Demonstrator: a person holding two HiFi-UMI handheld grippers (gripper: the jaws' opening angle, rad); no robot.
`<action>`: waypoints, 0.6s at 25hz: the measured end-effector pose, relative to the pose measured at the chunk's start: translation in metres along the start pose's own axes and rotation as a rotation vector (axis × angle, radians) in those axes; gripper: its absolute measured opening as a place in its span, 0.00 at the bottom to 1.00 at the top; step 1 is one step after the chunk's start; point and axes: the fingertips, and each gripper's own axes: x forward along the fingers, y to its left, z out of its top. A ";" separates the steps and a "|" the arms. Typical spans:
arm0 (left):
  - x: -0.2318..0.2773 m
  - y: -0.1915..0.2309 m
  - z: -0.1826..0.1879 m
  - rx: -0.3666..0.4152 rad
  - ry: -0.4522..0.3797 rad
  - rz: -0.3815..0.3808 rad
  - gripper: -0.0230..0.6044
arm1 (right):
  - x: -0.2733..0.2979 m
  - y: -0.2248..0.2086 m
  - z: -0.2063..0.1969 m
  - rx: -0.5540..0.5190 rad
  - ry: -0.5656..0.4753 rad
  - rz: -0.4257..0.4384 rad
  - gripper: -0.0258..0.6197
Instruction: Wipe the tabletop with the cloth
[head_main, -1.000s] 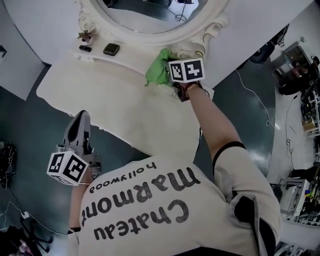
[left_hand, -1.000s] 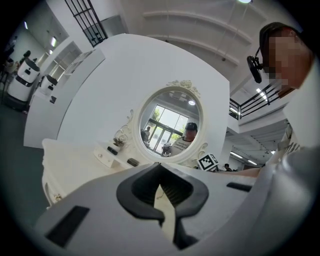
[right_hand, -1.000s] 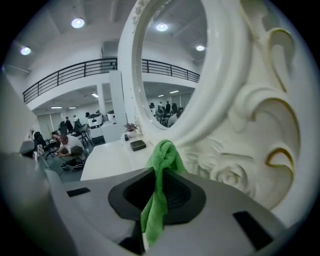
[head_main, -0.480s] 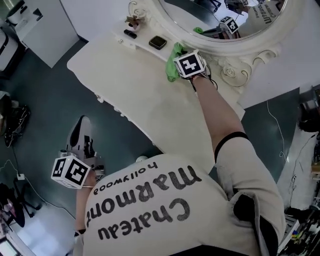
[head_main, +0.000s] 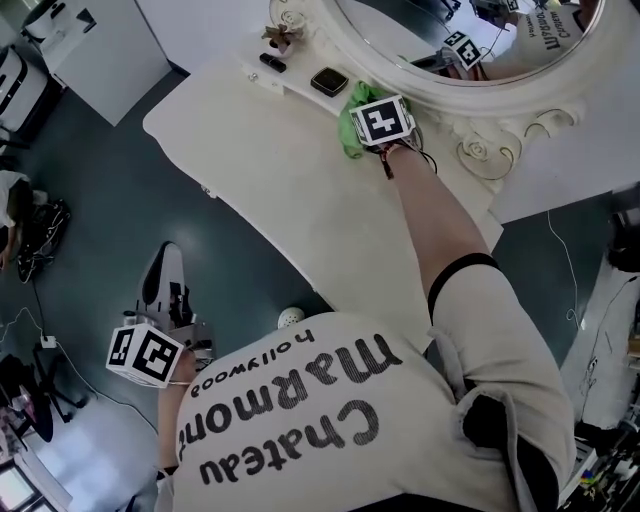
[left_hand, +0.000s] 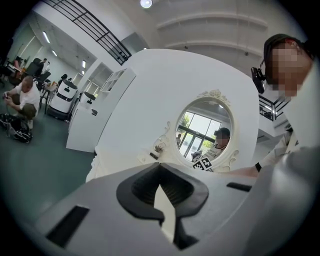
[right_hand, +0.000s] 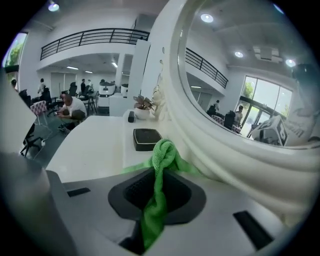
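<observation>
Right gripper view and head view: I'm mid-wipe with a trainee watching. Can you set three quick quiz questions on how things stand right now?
1. True or false: the right gripper is shut on the green cloth.
2. Where on the tabletop is the cloth? A: at the back, beside the mirror frame and near the dark square object. B: at the front edge, far from the mirror. C: in the middle, away from everything.
3. Short answer: what is between the jaws of the left gripper?
Key: 1 true. 2 A. 3 nothing; its jaws are together and it is held away from the tabletop.
</observation>
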 end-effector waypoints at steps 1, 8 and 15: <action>0.001 -0.001 -0.002 -0.001 0.005 -0.001 0.05 | 0.000 -0.001 -0.002 0.023 0.005 0.012 0.13; 0.001 -0.007 0.004 0.013 0.001 0.002 0.05 | -0.003 -0.004 -0.005 0.092 0.000 0.048 0.13; 0.011 -0.024 0.005 0.021 0.017 -0.063 0.05 | -0.028 -0.003 -0.027 0.117 0.005 0.045 0.13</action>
